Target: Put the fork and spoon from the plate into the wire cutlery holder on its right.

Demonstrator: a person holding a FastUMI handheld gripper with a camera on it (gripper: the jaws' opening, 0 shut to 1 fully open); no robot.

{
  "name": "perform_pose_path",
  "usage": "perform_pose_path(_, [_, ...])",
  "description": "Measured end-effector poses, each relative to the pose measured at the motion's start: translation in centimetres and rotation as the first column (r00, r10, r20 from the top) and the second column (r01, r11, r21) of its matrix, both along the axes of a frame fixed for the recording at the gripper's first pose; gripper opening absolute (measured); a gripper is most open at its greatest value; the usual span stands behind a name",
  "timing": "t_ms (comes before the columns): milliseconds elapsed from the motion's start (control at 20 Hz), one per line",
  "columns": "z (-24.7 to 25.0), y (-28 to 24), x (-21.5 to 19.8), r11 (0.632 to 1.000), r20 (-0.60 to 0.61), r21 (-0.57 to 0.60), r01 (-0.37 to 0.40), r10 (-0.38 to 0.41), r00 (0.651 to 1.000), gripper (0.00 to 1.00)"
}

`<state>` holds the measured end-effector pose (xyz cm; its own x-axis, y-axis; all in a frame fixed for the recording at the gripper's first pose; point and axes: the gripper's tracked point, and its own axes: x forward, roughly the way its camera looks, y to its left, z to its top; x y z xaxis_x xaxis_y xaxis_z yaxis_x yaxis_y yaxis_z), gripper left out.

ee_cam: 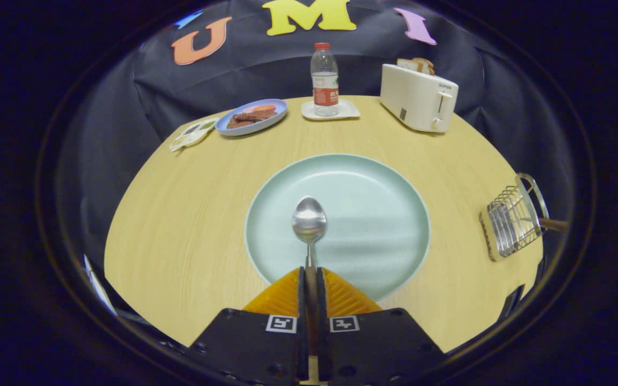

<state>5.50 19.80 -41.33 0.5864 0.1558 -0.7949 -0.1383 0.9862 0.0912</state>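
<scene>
Spoon gripped by its handle, over the plate.

The gripper (309,279) is closed on the spoon (309,222), whose long axis runs straight ahead, bowl beyond the fingers above the plate (384,214). The wire holder (513,220) stands well apart at the table's (180,225) right edge, bare tabletop between.

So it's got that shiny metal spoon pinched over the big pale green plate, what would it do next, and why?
Probably swing to the right, toward the wire cutlery holder. The gripper is shut on the handle of the shiny metal spoon, whose bowl points ahead over the round pale green plate. The holder stands apart from the plate, near the wooden table's right edge, so the spoon must travel there.
</scene>
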Motion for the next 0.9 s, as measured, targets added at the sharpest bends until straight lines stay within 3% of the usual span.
perform_pose_path(200, [2.2, -0.4, -0.7, 0.999, -0.019, 0.017, -0.042, 0.042, 0.999, 0.07])
perform_pose_path(450, [6.3, -2.7, -0.5, 0.995, 0.029, 0.020, -0.103, 0.102, 0.994, 0.07])
perform_pose_path(500, [7.4, -3.3, -0.4, 0.993, 0.038, 0.017, -0.114, 0.113, 0.993, 0.00])
perform_pose_path(700, [11.5, -5.4, 0.4, 0.988, 0.110, 0.020, -0.155, 0.152, 0.982, 0.01])
perform_pose_path(900, [12.6, -7.2, 0.7, 0.983, 0.140, 0.014, -0.185, 0.181, 0.973, 0.00])
